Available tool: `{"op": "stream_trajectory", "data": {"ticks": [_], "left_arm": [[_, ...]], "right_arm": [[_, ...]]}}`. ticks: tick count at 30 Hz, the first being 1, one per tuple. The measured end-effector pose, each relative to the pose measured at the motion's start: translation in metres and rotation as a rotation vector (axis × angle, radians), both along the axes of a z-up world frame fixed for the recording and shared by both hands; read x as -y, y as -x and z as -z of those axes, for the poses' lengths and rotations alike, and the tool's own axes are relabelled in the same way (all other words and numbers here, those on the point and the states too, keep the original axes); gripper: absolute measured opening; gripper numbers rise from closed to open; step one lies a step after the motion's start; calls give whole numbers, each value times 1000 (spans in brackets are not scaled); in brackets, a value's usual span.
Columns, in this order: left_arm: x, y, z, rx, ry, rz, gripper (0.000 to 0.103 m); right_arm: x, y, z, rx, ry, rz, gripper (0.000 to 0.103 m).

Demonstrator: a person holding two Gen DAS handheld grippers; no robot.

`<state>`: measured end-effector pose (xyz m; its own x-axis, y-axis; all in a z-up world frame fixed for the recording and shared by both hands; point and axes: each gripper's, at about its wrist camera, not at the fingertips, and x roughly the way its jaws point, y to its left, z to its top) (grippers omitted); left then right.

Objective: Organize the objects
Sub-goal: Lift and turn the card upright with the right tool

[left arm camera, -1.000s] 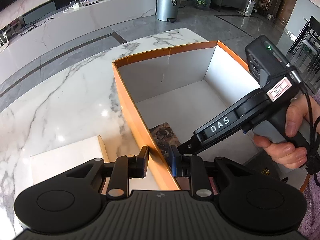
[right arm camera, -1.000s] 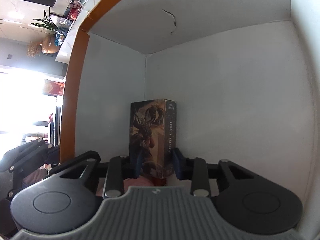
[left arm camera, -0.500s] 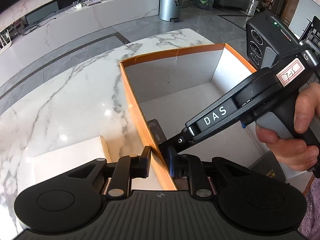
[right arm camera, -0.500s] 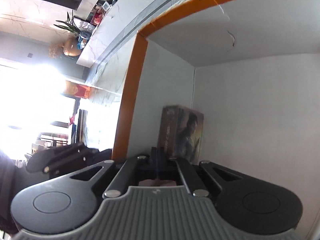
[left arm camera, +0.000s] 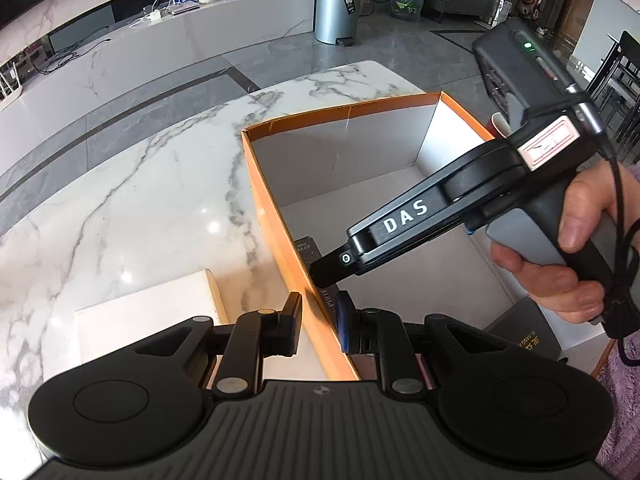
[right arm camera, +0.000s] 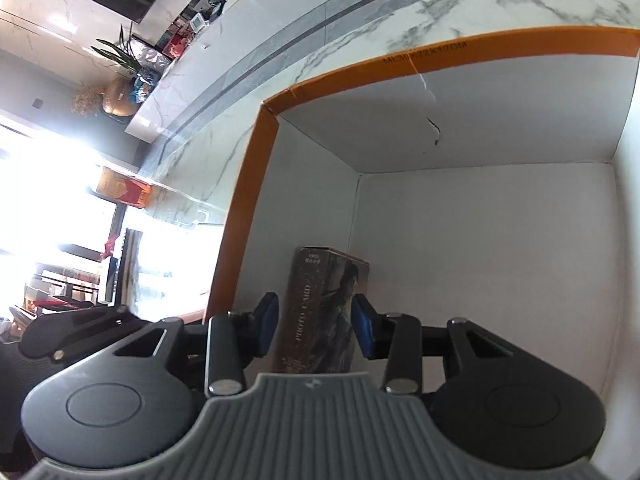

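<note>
While the left tongs [left arm camera: 318,326] clamp the near orange wall of the box [left arm camera: 276,216] at 6 o'clock in the left wrist view, the right tongs [right arm camera: 314,330] reach into the box, jaws opening, pads just clear of the card box [right arm camera: 320,312] between them. Card box stands on edge in the box corner against the left wall. White block [left arm camera: 148,320] lies on the marble table [left arm camera: 140,200] at 8 o'clock, outside the box.
</note>
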<state>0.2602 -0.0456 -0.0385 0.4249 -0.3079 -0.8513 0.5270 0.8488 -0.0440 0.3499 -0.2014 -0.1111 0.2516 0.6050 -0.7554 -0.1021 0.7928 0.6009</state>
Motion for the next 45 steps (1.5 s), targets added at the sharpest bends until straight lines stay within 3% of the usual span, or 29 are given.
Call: {"op": "stream_trajectory", "data": {"ticks": [9, 13, 18, 20, 23, 30, 32, 33, 34, 36, 45], "left_arm": [[-6, 7, -1, -5, 29, 12, 21], [-9, 8, 0, -13, 60, 9, 21], [-12, 8, 2, -21, 81, 4, 21], [-14, 8, 3, -22, 85, 0, 21], [-15, 8, 4, -27, 95, 1, 21], [-18, 7, 6, -22, 100, 0, 22], [-19, 8, 7, -24, 111, -3, 22], [-20, 8, 7, -27, 121, -5, 22], [-21, 8, 6, -28, 126, -6, 22], [-24, 9, 6, -26, 131, -8, 22], [-31, 8, 8, -41, 178, -12, 23]], "right_arm": [[-25, -10, 7, -27, 80, 11, 42], [-23, -9, -5, -14, 121, 0, 23], [-22, -17, -1, -65, 100, 38, 27], [-18, -8, -2, -51, 142, 35, 35], [-30, -9, -11, -25, 211, 14, 29], [-56, -17, -20, -27, 343, -47, 31], [-54, -25, -19, -76, 321, -15, 31], [-52, -37, -17, -133, 265, 45, 25], [-43, -41, -13, -171, 219, 86, 26], [-30, -42, -10, -161, 185, 123, 25], [-3, -35, -15, -123, 199, 162, 25]]}}
